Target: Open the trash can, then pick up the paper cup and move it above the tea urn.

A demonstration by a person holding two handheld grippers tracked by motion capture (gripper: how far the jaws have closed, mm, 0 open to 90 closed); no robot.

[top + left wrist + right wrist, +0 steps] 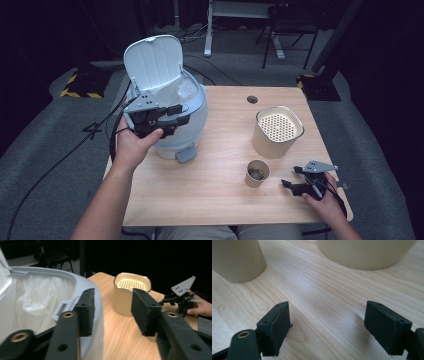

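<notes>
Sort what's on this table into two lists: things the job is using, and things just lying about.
In use:
- pale grey lidded plastic bin with white liner, lid up
- left claw, jaws open beside the bin's rim
- small tan paper cup with scraps inside
- right claw, jaws open on the wooden table near the cup

Lying about:
- beige rounded canister with perforated top

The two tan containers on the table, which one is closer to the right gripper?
The small paper cup, open-topped with dark bits inside, just left of the right gripper. The bigger container with a perforated top stands farther back.
</notes>
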